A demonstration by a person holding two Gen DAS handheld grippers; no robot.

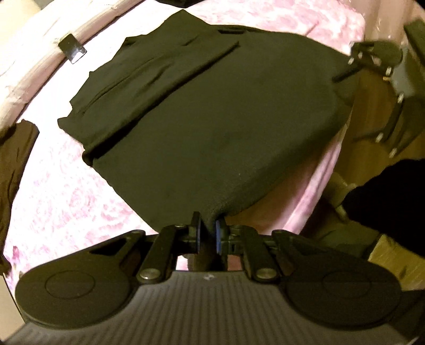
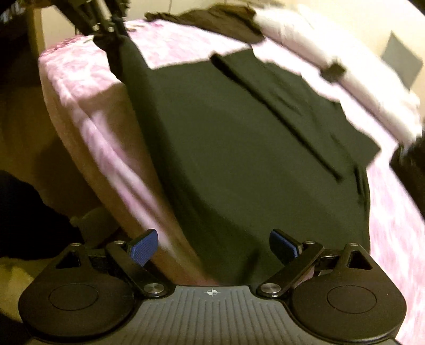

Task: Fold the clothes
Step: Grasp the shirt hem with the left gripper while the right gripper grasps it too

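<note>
A black garment (image 1: 202, 111) lies spread on the pink patterned bed (image 1: 66, 201), a sleeve folded across its upper part. Its near edge hangs over the bed's side. My left gripper (image 1: 209, 233) is shut on one near corner of the garment and holds it slightly raised. In the right wrist view the same left gripper (image 2: 111, 26) shows at the top left, pinching that corner. My right gripper (image 2: 213, 246) stands open at the garment's (image 2: 252, 159) other near corner, blue fingertips (image 2: 144, 246) wide apart with cloth below them. In the left view the right gripper (image 1: 372, 55) is blurred.
A brown garment (image 1: 13, 164) lies farther along the bed (image 2: 225, 21). White bedding (image 2: 332, 45) runs along the far side, with a small black object (image 1: 71, 49) on it. A person's dark sleeve (image 1: 393, 191) is beside the bed edge (image 2: 87, 111).
</note>
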